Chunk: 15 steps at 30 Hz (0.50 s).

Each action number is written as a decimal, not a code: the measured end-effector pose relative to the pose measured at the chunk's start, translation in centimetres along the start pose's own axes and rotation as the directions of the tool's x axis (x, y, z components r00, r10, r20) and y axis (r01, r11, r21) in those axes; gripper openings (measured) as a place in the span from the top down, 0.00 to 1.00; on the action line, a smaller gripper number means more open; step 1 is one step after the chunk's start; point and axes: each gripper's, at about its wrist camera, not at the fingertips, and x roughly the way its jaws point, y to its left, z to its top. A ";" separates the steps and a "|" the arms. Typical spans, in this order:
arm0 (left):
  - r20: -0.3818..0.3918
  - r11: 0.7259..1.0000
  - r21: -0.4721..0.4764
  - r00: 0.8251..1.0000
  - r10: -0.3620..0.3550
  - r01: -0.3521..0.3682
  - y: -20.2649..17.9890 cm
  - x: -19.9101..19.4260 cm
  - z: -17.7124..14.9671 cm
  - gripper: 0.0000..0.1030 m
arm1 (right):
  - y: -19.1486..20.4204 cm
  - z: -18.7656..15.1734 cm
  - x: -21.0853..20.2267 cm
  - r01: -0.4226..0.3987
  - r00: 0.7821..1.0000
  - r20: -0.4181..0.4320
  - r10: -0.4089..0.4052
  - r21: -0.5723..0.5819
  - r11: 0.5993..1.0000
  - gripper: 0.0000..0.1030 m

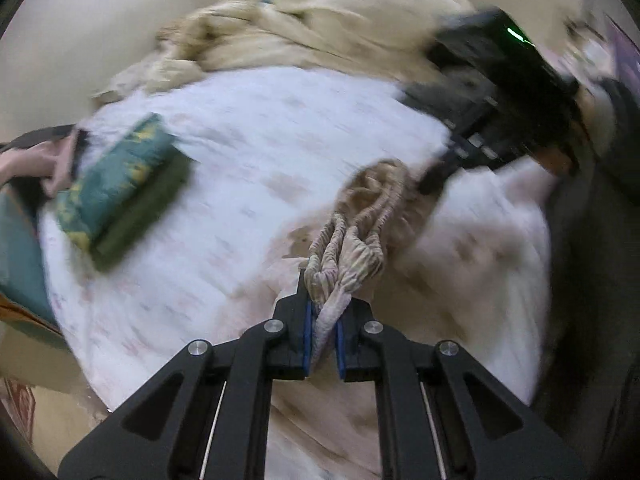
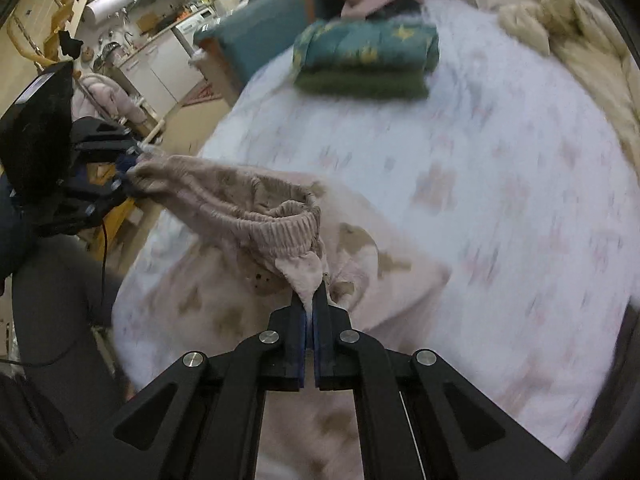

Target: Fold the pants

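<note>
Pale pink pants with brown patches [image 1: 360, 204] hang by their elastic waistband above the bed. My left gripper [image 1: 326, 292] is shut on one bunched end of the waistband. My right gripper [image 2: 310, 296] is shut on the other end, pinching a fold of cloth. In the right wrist view the waistband [image 2: 256, 216] stretches leftward to the left gripper [image 2: 130, 164]. In the left wrist view the right gripper [image 1: 430, 184] shows at the upper right, at the far end of the waistband. The legs drape down onto the sheet [image 2: 224, 312]. Both views are motion-blurred.
The bed carries a white patterned sheet [image 1: 248, 140] [image 2: 500, 168]. A folded teal and green stack [image 1: 120, 188] [image 2: 364, 60] lies on it. A crumpled beige blanket [image 1: 320, 28] [image 2: 560, 16] lies along the wall. A teal cushion [image 2: 260, 36] and a kitchen counter [image 2: 152, 52] stand beyond the bed's edge.
</note>
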 end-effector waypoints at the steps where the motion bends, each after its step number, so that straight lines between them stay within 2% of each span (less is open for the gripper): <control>1: -0.024 1.000 0.013 0.999 -0.023 0.024 -1.3 0.1 -0.9 0.94 | 0.5 -1.5 0.2 0.001 1.000 -0.015 -0.001 0.001 1.000 0.99; 3: -0.091 0.996 0.071 0.995 -0.046 0.053 -4.3 0.7 -2.7 0.93 | 1.4 -4.2 1.1 -0.008 0.998 -0.064 0.009 0.007 1.000 0.99; 5: -0.165 0.994 0.108 0.986 -0.008 0.026 -6.0 2.1 -4.0 0.90 | 2.3 -6.3 2.6 -0.001 0.991 -0.135 0.002 0.008 1.000 0.96; 6: -0.222 0.996 0.085 0.975 0.003 0.016 -6.3 3.0 -4.5 0.85 | 3.2 -7.6 3.6 0.024 0.982 -0.185 -0.029 -0.029 0.999 0.92; 7: -0.303 0.998 0.035 0.952 -0.038 0.051 -6.4 3.9 -5.0 0.79 | 4.1 -8.5 4.3 0.031 0.972 -0.230 -0.046 -0.069 0.997 0.92; 9: -0.375 0.985 -0.004 0.913 -0.162 0.173 -7.1 4.0 -5.5 0.74 | 5.0 -9.7 5.2 0.046 0.950 -0.302 -0.076 -0.106 0.993 0.92; 10: -0.382 0.982 0.018 0.909 -0.169 0.190 -7.5 3.8 -5.5 0.68 | 4.9 -9.9 5.2 0.045 0.943 -0.324 -0.072 -0.090 0.995 0.92; 12: -0.379 0.975 0.051 0.907 -0.181 0.216 -7.9 2.6 -5.2 0.65 | 4.5 -9.8 4.3 0.044 0.943 -0.326 -0.061 -0.058 0.997 0.89; 13: -0.376 0.972 0.044 0.905 -0.198 0.231 -7.7 1.9 -4.8 0.65 | 4.3 -9.6 3.8 0.046 0.941 -0.334 -0.059 -0.046 0.998 0.81; 14: -0.357 0.973 0.034 0.912 -0.203 0.229 -7.2 1.1 -4.3 0.65 | 4.2 -9.4 3.1 0.043 0.939 -0.341 -0.055 -0.044 0.998 0.77; 15: -0.337 0.975 0.025 0.920 -0.199 0.220 -7.1 0.3 -4.4 0.65 | 4.4 -9.2 2.3 0.058 0.935 -0.346 -0.081 -0.076 0.995 0.67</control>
